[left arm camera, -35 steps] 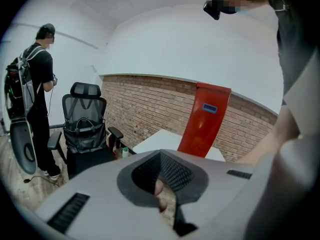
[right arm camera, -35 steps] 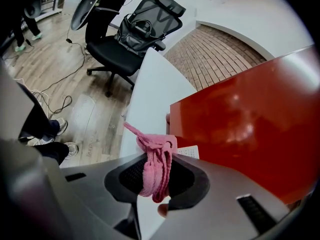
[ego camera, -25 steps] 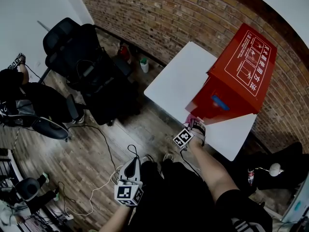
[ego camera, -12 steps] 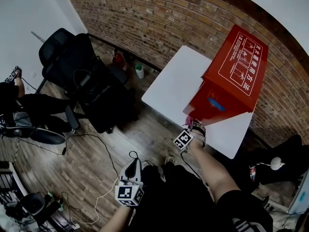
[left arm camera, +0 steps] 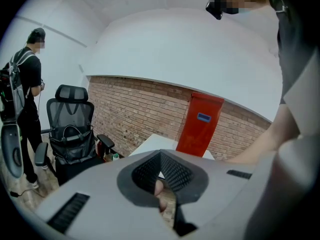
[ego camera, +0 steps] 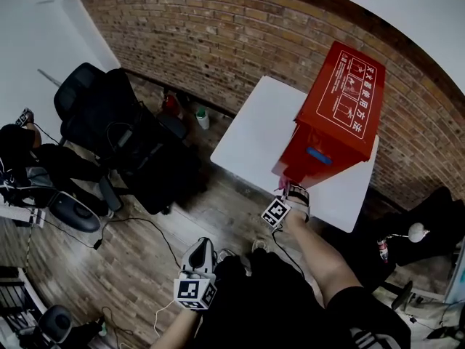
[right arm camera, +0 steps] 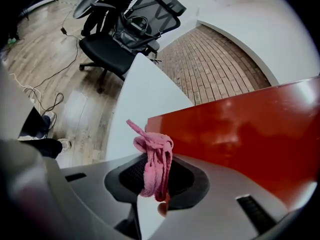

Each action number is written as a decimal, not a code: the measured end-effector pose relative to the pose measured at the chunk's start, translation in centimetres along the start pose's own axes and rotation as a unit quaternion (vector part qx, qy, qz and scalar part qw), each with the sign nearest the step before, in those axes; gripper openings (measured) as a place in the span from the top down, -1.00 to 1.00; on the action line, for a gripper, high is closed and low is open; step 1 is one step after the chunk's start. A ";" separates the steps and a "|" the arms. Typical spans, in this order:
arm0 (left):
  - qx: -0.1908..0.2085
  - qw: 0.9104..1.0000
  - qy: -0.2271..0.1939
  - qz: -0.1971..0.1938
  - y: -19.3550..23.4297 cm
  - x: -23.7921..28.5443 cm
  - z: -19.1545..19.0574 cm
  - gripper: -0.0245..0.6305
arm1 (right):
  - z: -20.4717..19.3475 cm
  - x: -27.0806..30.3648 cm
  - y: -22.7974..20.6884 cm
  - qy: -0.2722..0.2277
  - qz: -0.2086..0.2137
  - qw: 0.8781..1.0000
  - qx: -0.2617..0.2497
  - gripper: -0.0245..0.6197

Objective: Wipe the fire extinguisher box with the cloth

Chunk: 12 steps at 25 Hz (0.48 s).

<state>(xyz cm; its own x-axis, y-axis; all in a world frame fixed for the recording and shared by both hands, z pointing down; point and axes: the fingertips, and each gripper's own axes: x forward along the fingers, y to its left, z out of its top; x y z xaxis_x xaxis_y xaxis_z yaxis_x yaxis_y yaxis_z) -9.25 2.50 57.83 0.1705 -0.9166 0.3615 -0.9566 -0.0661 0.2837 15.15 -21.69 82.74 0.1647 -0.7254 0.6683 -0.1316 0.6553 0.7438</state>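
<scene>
The red fire extinguisher box [ego camera: 333, 118] stands on a white table [ego camera: 254, 137] against the brick wall; it also shows in the right gripper view [right arm camera: 250, 134] and far off in the left gripper view [left arm camera: 200, 126]. My right gripper [ego camera: 288, 190] is at the box's lower near corner, shut on a bunched pink cloth [right arm camera: 154, 164] that sticks out beside the box's red face. My left gripper [ego camera: 197, 257] hangs low by my body, away from the table, its jaws closed together with nothing between them [left arm camera: 161, 184].
A black office chair [ego camera: 109, 122] stands left of the table, with bottles [ego camera: 201, 117] on the wooden floor by the wall. Cables [ego camera: 145, 227] trail over the floor. A person [left arm camera: 27, 94] stands at the far left. A lamp [ego camera: 414, 233] sits lower right.
The view has drifted, so the box and table now sit slightly higher and further left in frame. My right gripper stays at the box's lower corner with the cloth; the left has barely moved.
</scene>
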 end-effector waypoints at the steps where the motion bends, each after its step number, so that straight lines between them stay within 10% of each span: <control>1: 0.001 1.000 0.000 -0.003 0.1 -0.1 0.2 0.85 | -0.1 -0.2 -0.2 0.001 -0.001 1.000 0.001 0.61; 12: 0.011 1.000 -0.002 -0.028 0.4 -0.5 1.3 0.85 | -0.6 -2.0 -2.1 0.006 -0.017 1.000 0.008 0.61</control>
<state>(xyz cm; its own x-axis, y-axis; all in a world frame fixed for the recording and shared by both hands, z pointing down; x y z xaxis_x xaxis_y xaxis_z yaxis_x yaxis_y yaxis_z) -10.05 2.40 56.63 0.2234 -0.9131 0.3411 -0.9506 -0.1266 0.2836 15.73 -21.45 79.80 0.1818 -0.7447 0.6421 -0.1409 0.6265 0.7666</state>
